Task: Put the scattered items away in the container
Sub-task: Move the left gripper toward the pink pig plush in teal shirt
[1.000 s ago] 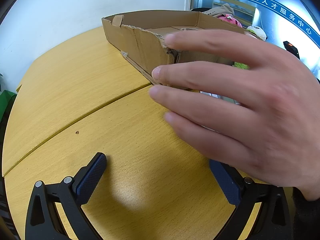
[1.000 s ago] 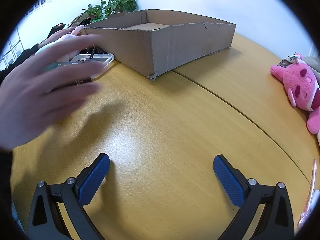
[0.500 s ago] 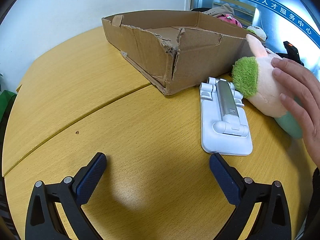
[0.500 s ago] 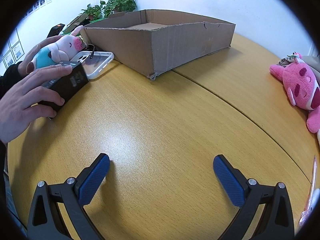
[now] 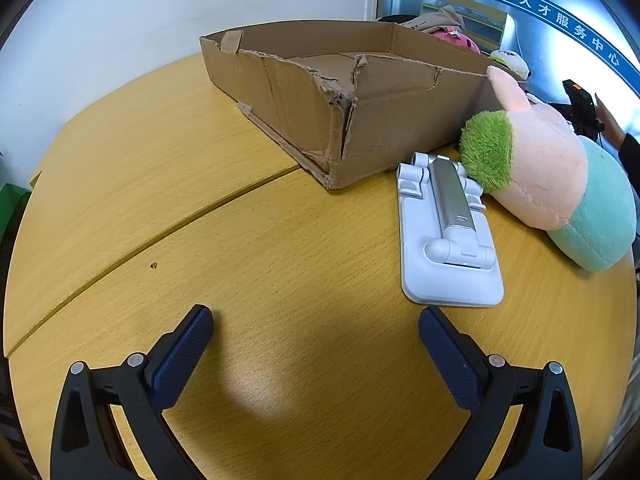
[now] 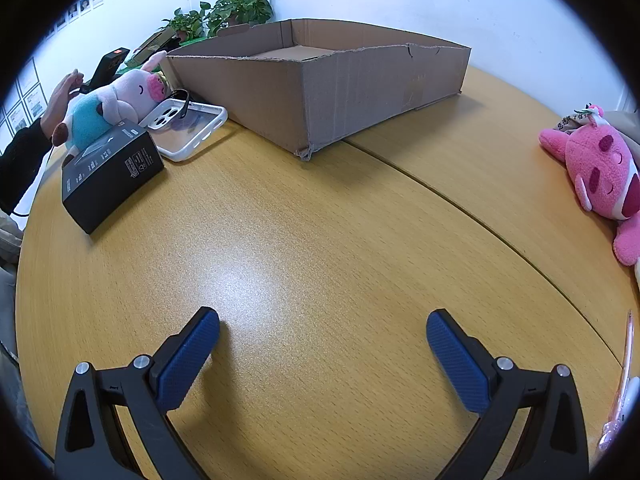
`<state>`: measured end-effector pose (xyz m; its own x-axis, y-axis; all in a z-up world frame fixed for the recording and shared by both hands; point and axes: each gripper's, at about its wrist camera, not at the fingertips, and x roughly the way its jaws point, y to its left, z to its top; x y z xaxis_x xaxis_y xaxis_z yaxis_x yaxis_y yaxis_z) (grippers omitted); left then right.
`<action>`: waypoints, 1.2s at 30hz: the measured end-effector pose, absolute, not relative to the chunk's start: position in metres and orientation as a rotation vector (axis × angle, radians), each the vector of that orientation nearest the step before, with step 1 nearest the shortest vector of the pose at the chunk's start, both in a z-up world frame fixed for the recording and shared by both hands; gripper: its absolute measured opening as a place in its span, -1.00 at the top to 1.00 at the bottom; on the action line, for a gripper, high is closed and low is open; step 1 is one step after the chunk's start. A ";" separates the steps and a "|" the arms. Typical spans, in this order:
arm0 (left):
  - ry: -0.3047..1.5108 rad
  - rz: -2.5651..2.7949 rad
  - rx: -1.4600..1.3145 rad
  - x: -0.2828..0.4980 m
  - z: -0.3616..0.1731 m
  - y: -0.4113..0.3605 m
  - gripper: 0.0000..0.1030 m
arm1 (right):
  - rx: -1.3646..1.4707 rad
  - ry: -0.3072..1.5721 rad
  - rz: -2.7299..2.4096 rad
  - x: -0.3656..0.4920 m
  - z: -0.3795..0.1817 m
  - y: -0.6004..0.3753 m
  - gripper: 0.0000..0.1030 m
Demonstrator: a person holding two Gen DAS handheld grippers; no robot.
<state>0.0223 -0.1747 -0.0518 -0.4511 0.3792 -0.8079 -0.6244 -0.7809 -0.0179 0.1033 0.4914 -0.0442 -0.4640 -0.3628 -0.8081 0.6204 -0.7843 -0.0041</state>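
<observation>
A shallow torn cardboard box (image 5: 352,92) stands at the far side of the yellow wooden table (image 5: 240,240); it also shows in the right wrist view (image 6: 320,92). A white folding stand (image 5: 448,236) and a pig plush toy (image 5: 552,180) lie right of the box corner. In the right wrist view the pig plush (image 6: 116,108), a white phone case (image 6: 188,128) and a black box (image 6: 112,172) lie at the left. A pink plush (image 6: 604,172) lies at the right. My left gripper (image 5: 316,332) and right gripper (image 6: 322,336) are open and empty, low over the table.
A bare hand (image 6: 62,100) hovers behind the pig plush at the far left. A pink pen (image 6: 622,380) lies at the table's right edge. Potted plants (image 6: 224,8) stand behind the box. The table seam (image 6: 460,204) runs diagonally.
The person's hand has pulled away from in front of the left camera, leaving the plush, stand and black box on the table. Both grippers have stayed still.
</observation>
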 end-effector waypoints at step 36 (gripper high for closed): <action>-0.113 2.687 -0.852 0.142 0.082 -0.063 -1.00 | 0.906 0.035 -2.585 0.203 0.059 0.327 -0.99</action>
